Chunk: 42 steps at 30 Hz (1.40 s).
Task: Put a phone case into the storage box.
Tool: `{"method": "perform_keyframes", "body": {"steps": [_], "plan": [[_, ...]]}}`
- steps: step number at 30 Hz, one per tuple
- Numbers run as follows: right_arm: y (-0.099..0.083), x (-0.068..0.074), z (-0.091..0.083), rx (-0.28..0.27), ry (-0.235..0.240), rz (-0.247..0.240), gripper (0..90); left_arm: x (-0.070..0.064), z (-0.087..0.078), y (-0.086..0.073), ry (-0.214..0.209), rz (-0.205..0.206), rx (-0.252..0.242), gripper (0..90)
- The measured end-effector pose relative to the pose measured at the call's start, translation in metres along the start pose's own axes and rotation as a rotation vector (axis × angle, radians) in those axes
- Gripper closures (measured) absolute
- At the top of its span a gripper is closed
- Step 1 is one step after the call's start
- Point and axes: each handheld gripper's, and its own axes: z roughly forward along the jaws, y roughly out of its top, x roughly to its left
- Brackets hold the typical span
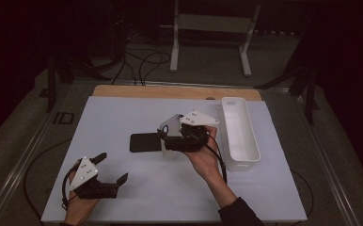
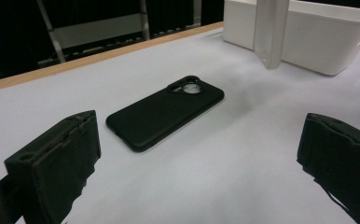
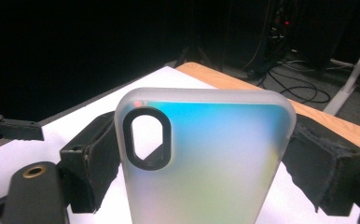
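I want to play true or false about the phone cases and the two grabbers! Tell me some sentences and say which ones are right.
1. The right gripper holds a see-through phone case between its jaws. True.
2. The black phone case lies inside the white bin. False: it lies flat on the white table, apart from the bin.
3. The left gripper is open and holds nothing. True.
4. The see-through case rests flat on the table. False: it is held up above the table, beside the bin.
5. The left gripper touches the black case. False: it sits nearer the person, apart from the case.
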Motion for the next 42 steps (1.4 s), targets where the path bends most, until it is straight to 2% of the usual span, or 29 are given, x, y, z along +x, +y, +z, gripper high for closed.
{"method": "perform_keyframes", "body": {"steps": [5, 10, 15, 26, 42], "plan": [[0.001, -0.006, 0.000, 0.003, -0.024, -0.008, 16.7, 0.005, -0.001, -0.005, 0.028, -0.024, -0.019, 0.0], [0.003, -0.012, 0.000, 0.009, -0.045, -0.007, 16.7, 0.005, -0.001, -0.006, 0.040, -0.020, -0.019, 0.0], [0.007, -0.024, -0.001, 0.006, -0.054, 0.027, 16.7, 0.001, 0.002, -0.006, 0.043, 0.002, -0.004, 0.0], [0.016, -0.043, 0.000, 0.010, -0.077, 0.057, 16.6, 0.004, 0.000, -0.006, 0.058, -0.015, -0.013, 0.0], [0.027, -0.064, 0.000, 0.011, -0.145, 0.015, 16.6, 0.003, 0.001, -0.007, 0.065, -0.016, -0.008, 0.0]]}}
